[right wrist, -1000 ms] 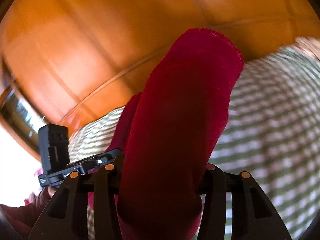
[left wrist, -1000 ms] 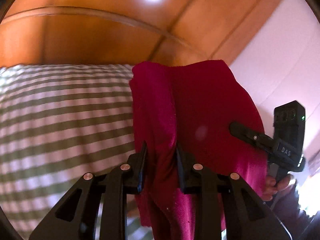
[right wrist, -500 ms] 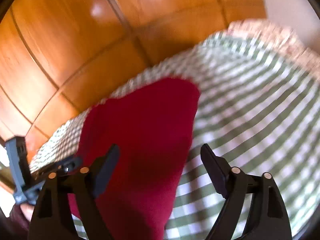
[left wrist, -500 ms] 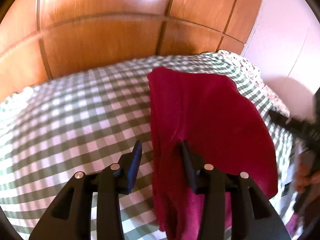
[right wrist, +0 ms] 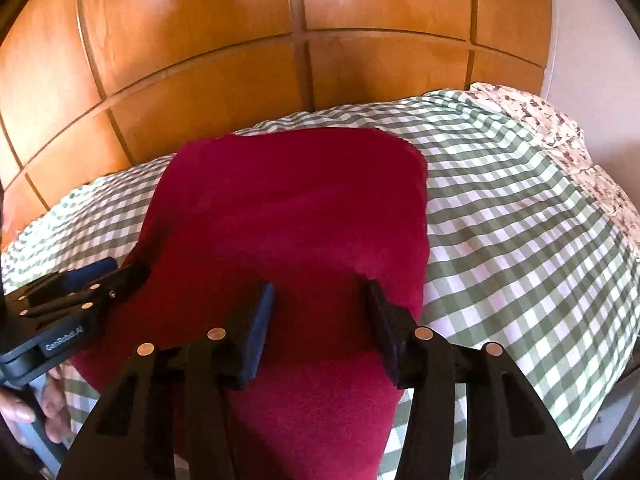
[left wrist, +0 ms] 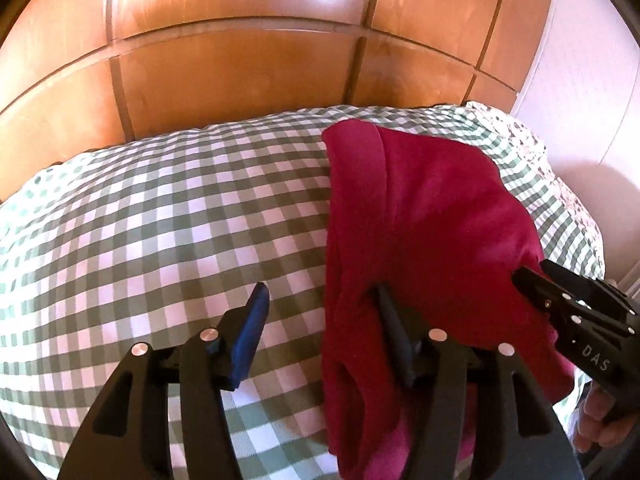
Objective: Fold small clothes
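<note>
A dark red garment (left wrist: 432, 216) lies folded lengthwise on the green-and-white checked bedcover (left wrist: 160, 220). My left gripper (left wrist: 320, 312) is at the garment's left edge and its jaws are opening. Its right finger (left wrist: 390, 324) is tucked against a cloth fold, its left finger (left wrist: 250, 332) is over bare bedcover, and no pad presses on the cloth. My right gripper (right wrist: 320, 308) hovers over the near part of the garment (right wrist: 288, 208) with jaws closing, cloth below them, pads apart. Each gripper shows in the other's view: the right gripper (left wrist: 560, 308), the left gripper (right wrist: 100, 284).
A wooden panelled headboard (left wrist: 240, 60) rises behind the bed. A floral pillow (right wrist: 560, 128) lies at the far right by a white wall (left wrist: 580, 60). The person's hands show at the frame edges (right wrist: 52, 412). Bare bedcover (right wrist: 520, 260) spreads to either side of the garment.
A second ago both grippers held the red garment up, shut on it. Both have since tipped downward and let go, and the garment now lies flat on the bedcover.
</note>
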